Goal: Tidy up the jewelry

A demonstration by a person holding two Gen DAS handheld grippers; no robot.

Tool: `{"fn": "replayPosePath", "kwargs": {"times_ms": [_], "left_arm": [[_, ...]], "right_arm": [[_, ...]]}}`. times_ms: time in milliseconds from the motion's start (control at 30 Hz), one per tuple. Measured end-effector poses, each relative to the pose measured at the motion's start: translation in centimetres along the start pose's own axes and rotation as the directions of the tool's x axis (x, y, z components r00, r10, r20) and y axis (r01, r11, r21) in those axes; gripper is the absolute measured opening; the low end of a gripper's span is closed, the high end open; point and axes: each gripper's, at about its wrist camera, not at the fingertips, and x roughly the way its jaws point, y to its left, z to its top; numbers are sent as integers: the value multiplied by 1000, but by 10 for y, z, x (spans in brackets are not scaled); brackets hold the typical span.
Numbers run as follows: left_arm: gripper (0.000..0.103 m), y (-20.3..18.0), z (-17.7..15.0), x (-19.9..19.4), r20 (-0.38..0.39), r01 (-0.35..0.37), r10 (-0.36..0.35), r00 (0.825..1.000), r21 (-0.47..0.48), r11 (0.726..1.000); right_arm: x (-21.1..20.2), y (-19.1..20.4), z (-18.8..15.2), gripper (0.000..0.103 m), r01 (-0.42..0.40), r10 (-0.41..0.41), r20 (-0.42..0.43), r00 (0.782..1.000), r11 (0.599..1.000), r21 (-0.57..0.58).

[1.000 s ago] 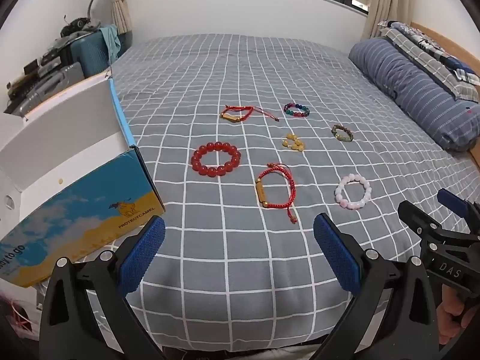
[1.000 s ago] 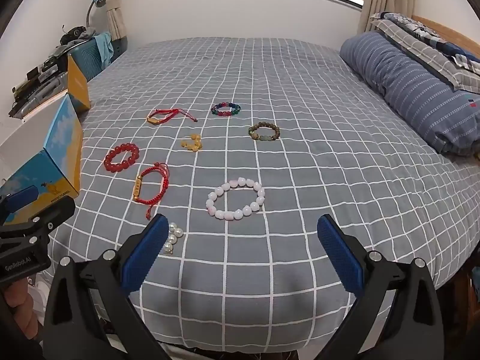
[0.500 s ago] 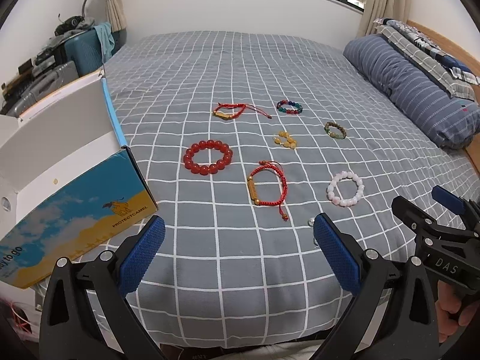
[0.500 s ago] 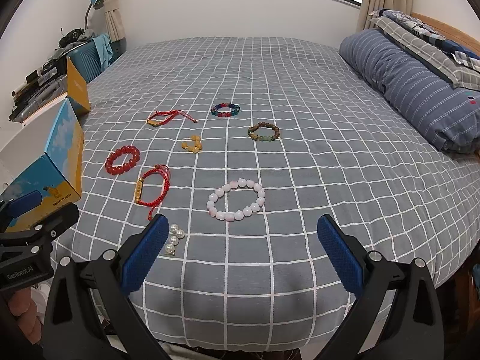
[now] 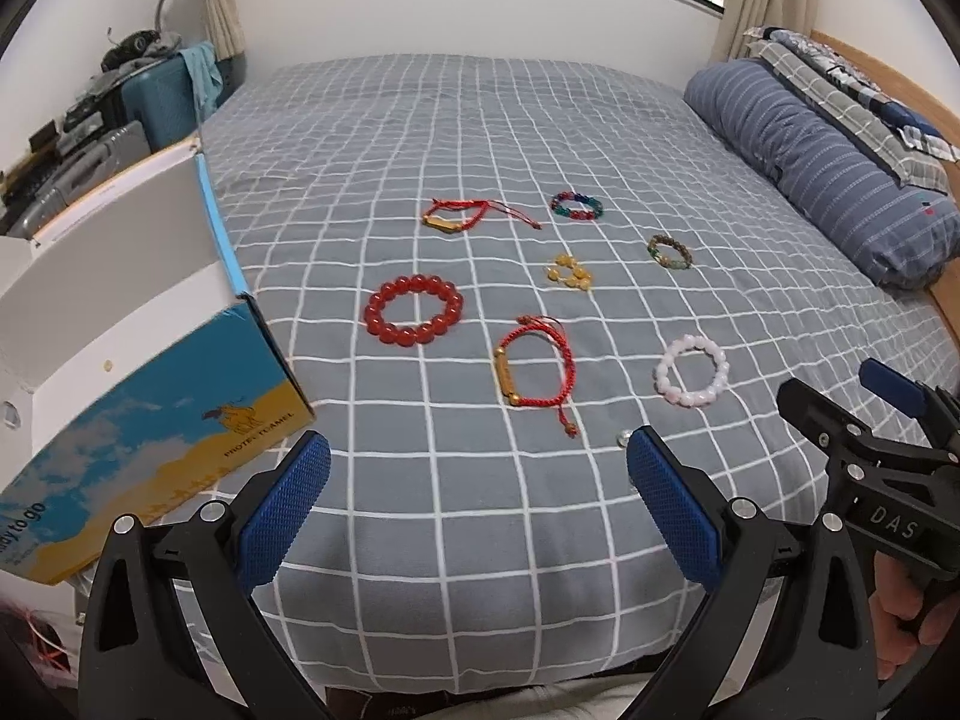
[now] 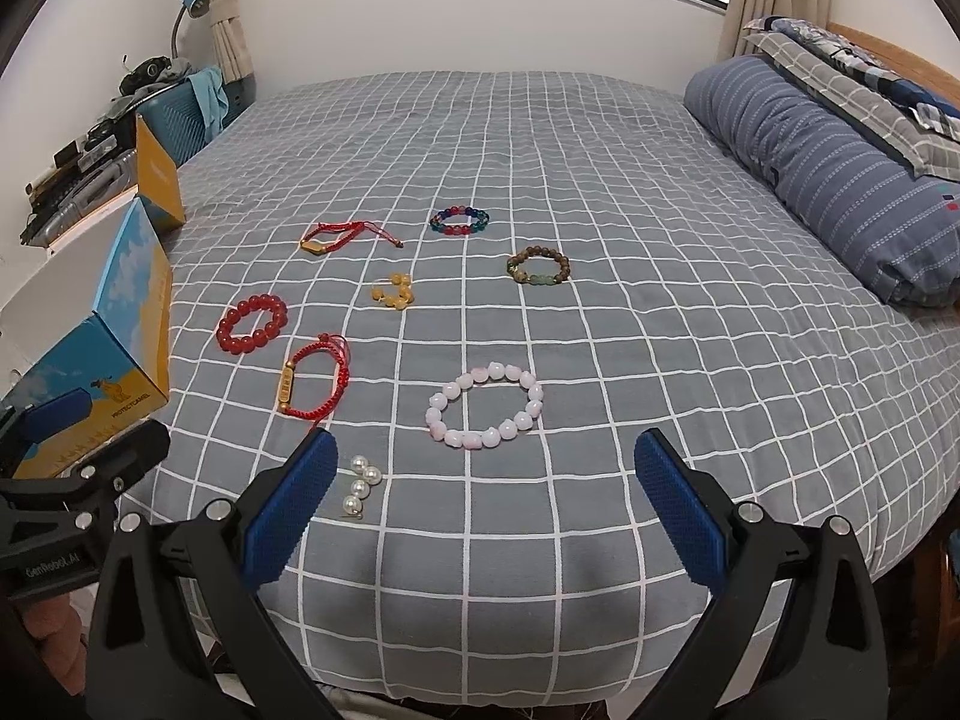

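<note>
Across the grey checked bed (image 6: 600, 138), which fills both views, the jewelry lies scattered toward the near edge, none of it boxed yet. At about nine o'clock from the pieces sits the open shoebox (image 5: 138, 372), the likely place for them, on the left gripper's side. Both grippers hover off the bed's near edge with fingers spread wide and nothing between them: the left gripper (image 5: 477, 513) and the right gripper (image 6: 483, 507).

The pink bead bracelet (image 6: 486, 405) lies flat at twelve o'clock from the right gripper, between the lines of its fingers and nearer to it than to the left, so I judge the right hand the better reach. It is a ring, so no long axis matters; any side offers a bite. The red cord bracelet (image 5: 533, 363) with its gold bar running near to far lies at twelve o'clock of the left gripper, with the red bead bracelet (image 5: 414, 309) at eleven.

Smallest and closest, the pearl string (image 6: 360, 486) lies just beside the right gripper's left finger, at about ten o'clock, and could be brushed in a forward reach. Nothing stands between either gripper and the bracelets.
</note>
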Motion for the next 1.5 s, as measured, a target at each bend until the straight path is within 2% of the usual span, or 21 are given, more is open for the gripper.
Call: {"fn": "replayPosePath", "kwargs": {"times_ms": [1500], "left_arm": [[97, -1, 0, -3, -6, -5, 5, 1000, -6, 1000]], "right_arm": [[-4, 0, 4, 95, 4, -4, -5, 1000, 1000, -6]]}}
